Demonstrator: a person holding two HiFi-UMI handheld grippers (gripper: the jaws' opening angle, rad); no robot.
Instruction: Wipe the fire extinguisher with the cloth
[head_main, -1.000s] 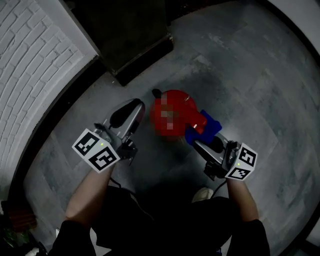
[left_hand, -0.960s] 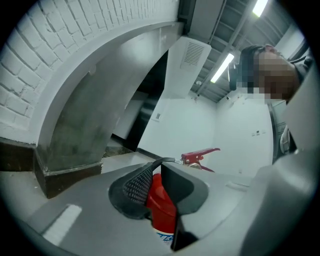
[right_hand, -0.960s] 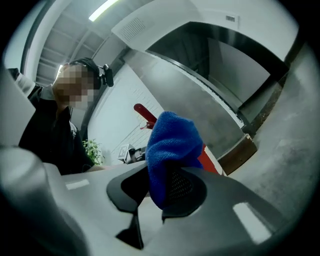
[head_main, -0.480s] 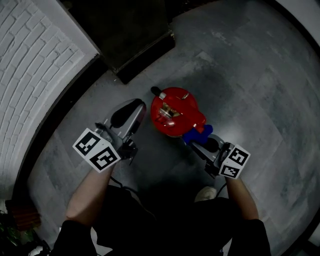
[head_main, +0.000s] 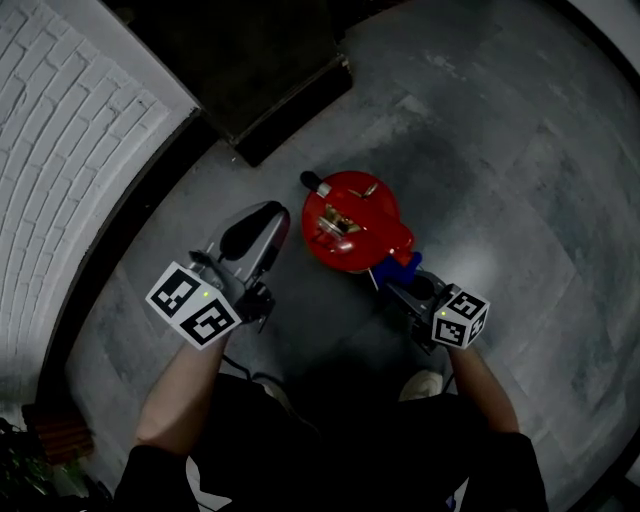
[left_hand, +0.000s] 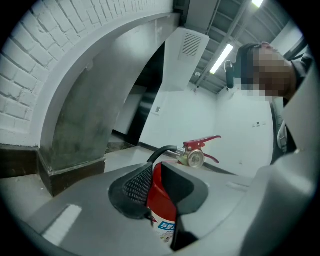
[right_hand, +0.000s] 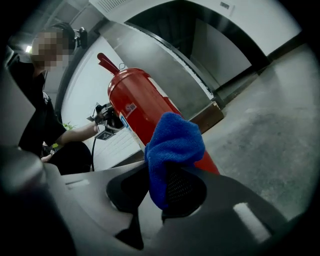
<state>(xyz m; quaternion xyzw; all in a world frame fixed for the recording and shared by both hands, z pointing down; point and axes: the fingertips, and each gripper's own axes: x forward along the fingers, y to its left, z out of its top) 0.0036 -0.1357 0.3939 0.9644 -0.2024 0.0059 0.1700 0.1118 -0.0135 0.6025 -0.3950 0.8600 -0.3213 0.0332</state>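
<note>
Right tongs (head_main: 393, 287) clamped on the blue cloth (right_hand: 172, 140), wad bunched out past the tips and right up at the extinguisher's (head_main: 350, 222) red side. Left tongs (head_main: 270, 222) roughly level, jaws a narrow crack apart, nothing gripped. Extinguisher stands upright just ahead of their tips, between the two tongs.

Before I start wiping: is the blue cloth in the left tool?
No, the blue cloth sits clamped in the right tool.
</note>
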